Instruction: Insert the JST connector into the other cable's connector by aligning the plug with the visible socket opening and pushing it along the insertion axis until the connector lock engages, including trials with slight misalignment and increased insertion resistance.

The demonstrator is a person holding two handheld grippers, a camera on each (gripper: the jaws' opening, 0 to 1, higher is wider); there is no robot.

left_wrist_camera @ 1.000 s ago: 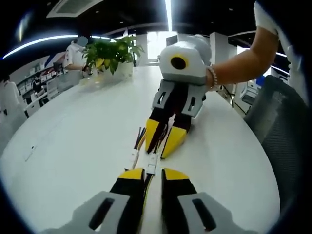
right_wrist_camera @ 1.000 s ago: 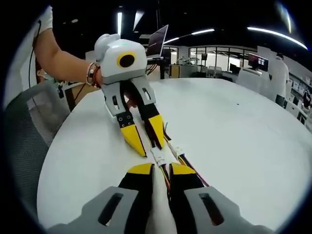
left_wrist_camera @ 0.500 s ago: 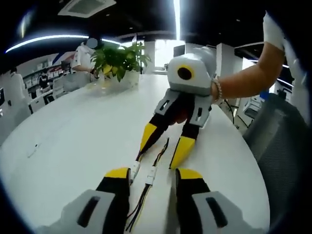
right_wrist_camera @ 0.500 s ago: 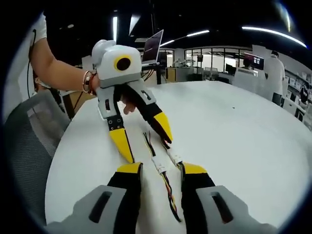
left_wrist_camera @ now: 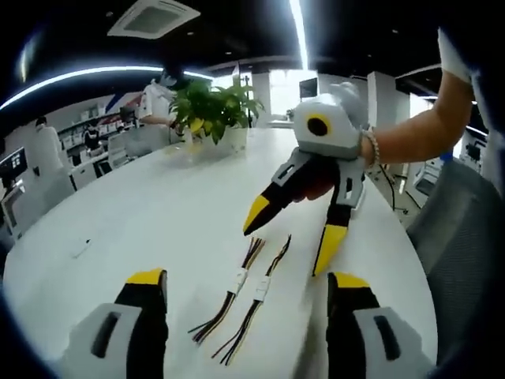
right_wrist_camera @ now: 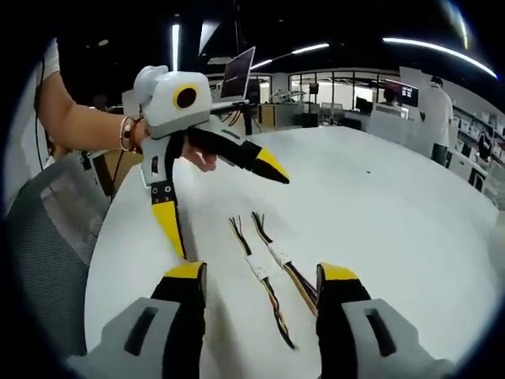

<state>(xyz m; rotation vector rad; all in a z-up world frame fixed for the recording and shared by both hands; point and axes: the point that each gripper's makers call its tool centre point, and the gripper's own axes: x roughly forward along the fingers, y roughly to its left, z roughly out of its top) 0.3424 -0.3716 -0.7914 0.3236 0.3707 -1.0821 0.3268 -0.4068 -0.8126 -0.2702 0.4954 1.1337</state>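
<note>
Two short cables with white JST connectors lie side by side on the white table (left_wrist_camera: 142, 213), apart and not joined. In the left gripper view one connector (left_wrist_camera: 239, 279) lies left of the other (left_wrist_camera: 259, 289); in the right gripper view the two connectors (right_wrist_camera: 257, 267) (right_wrist_camera: 279, 255) sit between my jaws. My left gripper (left_wrist_camera: 246, 280) is open, hovering above the cables with nothing in it. My right gripper (right_wrist_camera: 260, 272) is open too, jaws wide apart. Each gripper faces the other: the right gripper (left_wrist_camera: 289, 238) and the left gripper (right_wrist_camera: 227, 207) hang open above the wire ends.
A potted plant (left_wrist_camera: 211, 103) stands at the far side of the table. A small object (left_wrist_camera: 81, 249) lies near the left edge. A grey chair (left_wrist_camera: 465, 229) (right_wrist_camera: 47, 229) stands by the table's edge. A laptop (right_wrist_camera: 241, 71) and people are in the background.
Both grippers were shut on the cables a second ago; they have opened wide, let go and lifted back. The cables now lie loose on the table.
</note>
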